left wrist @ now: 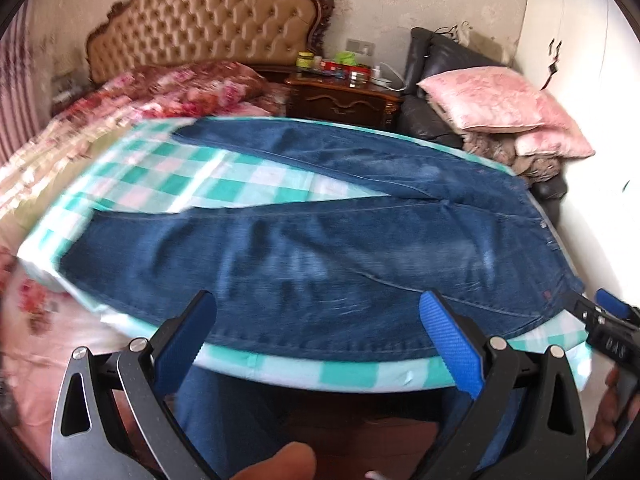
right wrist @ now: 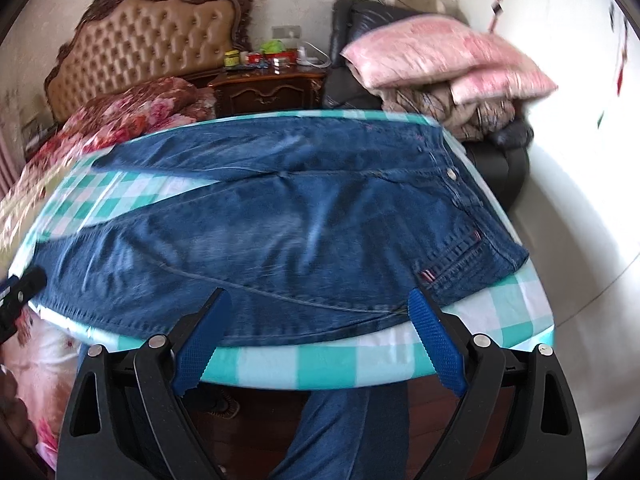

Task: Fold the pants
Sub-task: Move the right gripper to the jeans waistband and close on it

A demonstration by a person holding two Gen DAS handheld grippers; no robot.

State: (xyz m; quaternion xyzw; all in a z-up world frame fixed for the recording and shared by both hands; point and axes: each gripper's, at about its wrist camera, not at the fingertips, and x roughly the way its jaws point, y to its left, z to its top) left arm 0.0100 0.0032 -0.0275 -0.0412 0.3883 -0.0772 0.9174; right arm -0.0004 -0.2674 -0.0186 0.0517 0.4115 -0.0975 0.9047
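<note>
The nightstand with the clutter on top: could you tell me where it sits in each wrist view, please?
Left wrist: the nightstand stands above centre, beyond the jeans.
Right wrist: the nightstand is upper left of centre.
Shared landmark: the tufted headboard directly to its left in both.
</note>
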